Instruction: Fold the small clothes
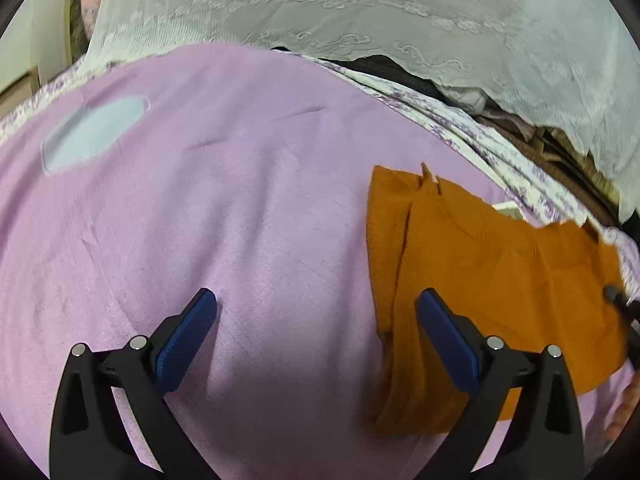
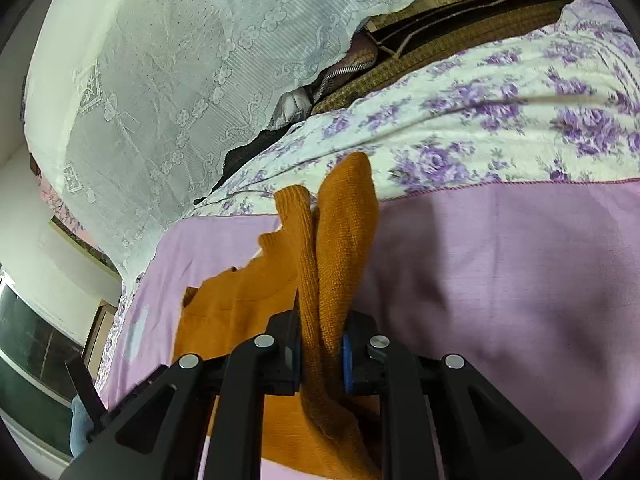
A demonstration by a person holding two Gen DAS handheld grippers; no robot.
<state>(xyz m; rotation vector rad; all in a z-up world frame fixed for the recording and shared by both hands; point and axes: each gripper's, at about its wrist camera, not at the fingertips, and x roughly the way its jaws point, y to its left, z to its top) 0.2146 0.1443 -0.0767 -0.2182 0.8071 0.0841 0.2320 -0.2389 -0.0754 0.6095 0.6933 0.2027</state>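
Lilac bed surface with an orange knit garment, one claw gripping it, the other one free.

Smooth lilac sheet (image 1: 248, 208) covers the bed and gives a wide, flat place for folding; behind it lies a quilt with purple flowers (image 2: 500, 120) and a white lace cover (image 1: 360, 12) hangs over stored things. On the sheet, near the flowered edge, rests the orange sweater (image 1: 480, 264), a soft ribbed knit, partly spread flat. The right gripper (image 2: 320, 356) is nearly closed and pinches a bunched fold of it, probably a sleeve, so this part stands up in a thick roll, I think to be carried over the body. The left gripper (image 1: 316, 328) is wide open and holds nothing; it hovers over the sheet at the sweater's edge.
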